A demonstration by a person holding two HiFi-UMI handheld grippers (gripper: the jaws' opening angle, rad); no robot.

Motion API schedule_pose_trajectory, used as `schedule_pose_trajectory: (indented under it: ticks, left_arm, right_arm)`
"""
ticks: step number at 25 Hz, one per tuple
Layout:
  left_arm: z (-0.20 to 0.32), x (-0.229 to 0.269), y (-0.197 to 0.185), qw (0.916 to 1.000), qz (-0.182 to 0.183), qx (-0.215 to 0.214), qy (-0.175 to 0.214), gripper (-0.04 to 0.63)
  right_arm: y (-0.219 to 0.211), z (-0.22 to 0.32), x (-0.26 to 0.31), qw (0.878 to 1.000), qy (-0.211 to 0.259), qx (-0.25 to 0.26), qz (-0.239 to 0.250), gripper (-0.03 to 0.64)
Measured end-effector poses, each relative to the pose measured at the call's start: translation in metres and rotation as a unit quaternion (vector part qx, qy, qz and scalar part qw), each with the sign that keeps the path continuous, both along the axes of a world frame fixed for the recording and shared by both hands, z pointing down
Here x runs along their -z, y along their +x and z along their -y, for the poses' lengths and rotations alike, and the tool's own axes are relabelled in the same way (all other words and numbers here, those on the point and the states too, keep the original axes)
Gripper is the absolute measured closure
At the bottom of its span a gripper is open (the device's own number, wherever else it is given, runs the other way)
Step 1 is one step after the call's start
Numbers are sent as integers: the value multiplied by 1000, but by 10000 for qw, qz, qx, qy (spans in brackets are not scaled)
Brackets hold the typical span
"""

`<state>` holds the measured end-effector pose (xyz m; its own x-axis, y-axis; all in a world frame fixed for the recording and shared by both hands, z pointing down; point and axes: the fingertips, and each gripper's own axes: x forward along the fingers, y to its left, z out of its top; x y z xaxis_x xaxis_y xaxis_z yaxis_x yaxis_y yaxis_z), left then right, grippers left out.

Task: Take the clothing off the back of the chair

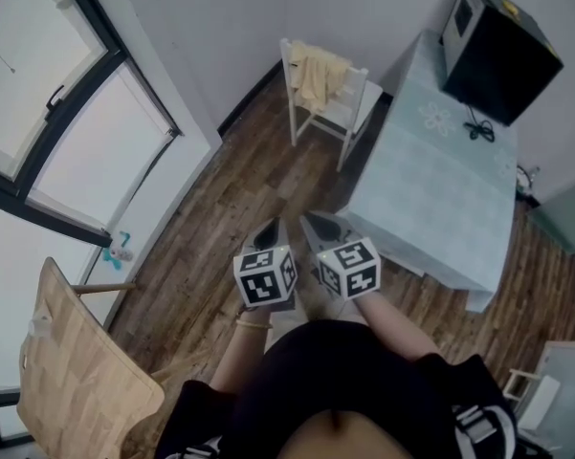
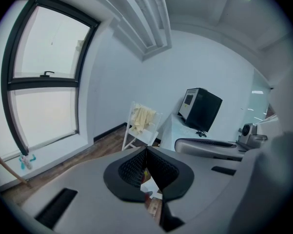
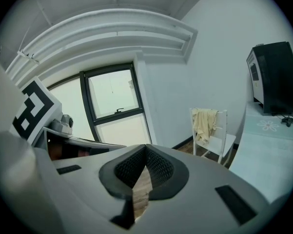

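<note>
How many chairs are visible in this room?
2. A white chair, yellow clothing on its back, stands beside the table; a wooden chair is at the lower left. Others may be hidden.

Yellow clothing (image 1: pixel 317 73) drapes the white chair (image 1: pixel 349 113) beside the table (image 1: pixel 440 180).

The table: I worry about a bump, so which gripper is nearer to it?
Right. The right gripper is beside the near corner of the table; the left gripper is farther out over the floor.
</note>
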<state>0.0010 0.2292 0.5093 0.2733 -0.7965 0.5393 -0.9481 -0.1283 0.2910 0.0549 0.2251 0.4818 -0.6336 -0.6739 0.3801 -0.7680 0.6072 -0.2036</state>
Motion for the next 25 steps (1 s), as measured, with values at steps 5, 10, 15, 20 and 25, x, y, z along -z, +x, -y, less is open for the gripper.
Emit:
schedule_pose_trajectory:
  ticks: [5,10,15,20,25]
  left_arm:
    - [34,-3,-14,10000,12,-61,-17,592]
    - [65,-8,-29,9998,22,-173,-76,594]
    - [99,-6,-52,9997,27,-210,-95,594]
    - [132,-3,-75,9994,11,-336,-112,594]
    - [165,3,-93,9986,3,-513,-106,594]
  right_arm:
    - [-15,33,0,10000,15,-56,-3,604]
    - [-32,65,-4,9999,-26,-137,-65,604]
    - [-53,99,0,9997,-49,-219,-82,604]
    - [-79,129,4,9995,-52,-284,-93,604]
    - [-97,160,9,9989,-66,-462,-92,604]
